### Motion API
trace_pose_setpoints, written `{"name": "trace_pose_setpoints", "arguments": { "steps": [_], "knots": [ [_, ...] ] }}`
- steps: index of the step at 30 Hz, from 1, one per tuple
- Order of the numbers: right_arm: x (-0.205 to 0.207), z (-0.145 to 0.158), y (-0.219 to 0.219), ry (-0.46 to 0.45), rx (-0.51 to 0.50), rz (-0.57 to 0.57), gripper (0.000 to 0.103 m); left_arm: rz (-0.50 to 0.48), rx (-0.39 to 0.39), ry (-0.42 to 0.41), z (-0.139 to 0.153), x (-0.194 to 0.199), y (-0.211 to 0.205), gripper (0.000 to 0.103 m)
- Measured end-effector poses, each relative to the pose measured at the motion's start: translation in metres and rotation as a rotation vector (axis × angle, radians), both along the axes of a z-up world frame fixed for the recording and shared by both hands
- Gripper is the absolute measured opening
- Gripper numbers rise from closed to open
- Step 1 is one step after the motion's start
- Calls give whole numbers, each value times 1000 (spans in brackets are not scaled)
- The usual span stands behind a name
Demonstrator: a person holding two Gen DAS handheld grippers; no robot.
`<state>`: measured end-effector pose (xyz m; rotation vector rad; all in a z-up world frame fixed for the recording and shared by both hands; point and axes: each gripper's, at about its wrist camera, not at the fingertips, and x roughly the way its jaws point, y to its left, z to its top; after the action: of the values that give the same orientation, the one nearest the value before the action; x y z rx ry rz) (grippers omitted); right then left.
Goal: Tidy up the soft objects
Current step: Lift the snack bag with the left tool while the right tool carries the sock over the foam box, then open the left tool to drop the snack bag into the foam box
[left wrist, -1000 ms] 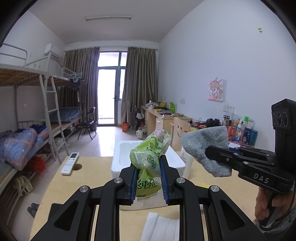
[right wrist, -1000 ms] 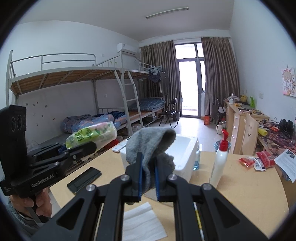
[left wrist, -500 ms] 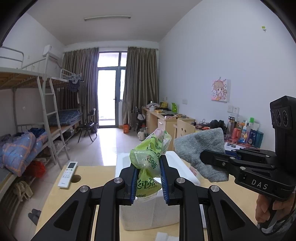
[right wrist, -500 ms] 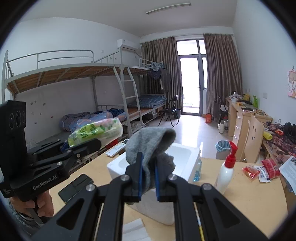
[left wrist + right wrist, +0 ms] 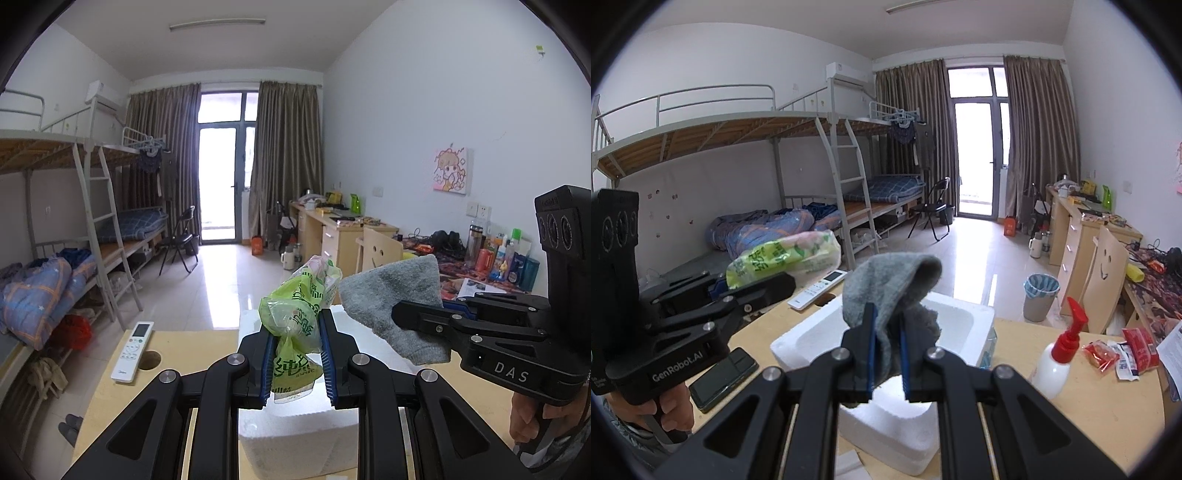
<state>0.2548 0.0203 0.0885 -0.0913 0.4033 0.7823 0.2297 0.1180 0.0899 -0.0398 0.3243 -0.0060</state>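
Observation:
My left gripper is shut on a green plastic tissue pack, held up over the white foam box. From the right wrist view the same pack sticks out of the left gripper at the left. A grey sock is pinched in my right gripper, which is shut on it above the foam box. The sock also shows in the left wrist view, just right of the pack. Both grippers hover side by side over the box's hollow.
A white remote lies by a hole in the wooden table. A black phone lies at the left, a red-capped squeeze bottle and red snack packets at the right. Bunk beds, desks and a chair stand behind.
Both grippers have moved forward over the table with their loads, so the foam box now lies directly beneath them. The white paper near the front edge has dropped out of sight.

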Motion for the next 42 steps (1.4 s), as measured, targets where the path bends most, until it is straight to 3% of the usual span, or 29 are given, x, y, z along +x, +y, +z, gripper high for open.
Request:
{"name": "trace_pose_setpoints", "arguments": {
  "steps": [10, 22, 33, 36, 38, 42],
  "knots": [
    [4, 3, -6, 4, -7, -12, 14, -25, 8, 25, -3, 14, -13, 23],
    [1, 6, -42, 4, 15, -95, 14, -90, 32, 64, -9, 36, -41, 23],
    [8, 6, -37, 12, 5, -85, 14, -37, 26, 95, -14, 47, -27, 24],
    [8, 8, -33, 11, 3, -83, 14, -32, 38, 104, -16, 48, -27, 29],
    [8, 8, -32, 12, 3, -83, 14, -30, 41, 99, -15, 47, -26, 51],
    [11, 10, -31, 17, 6, -87, 14, -13, 49, 82, -13, 43, -24, 72]
  ]
}}
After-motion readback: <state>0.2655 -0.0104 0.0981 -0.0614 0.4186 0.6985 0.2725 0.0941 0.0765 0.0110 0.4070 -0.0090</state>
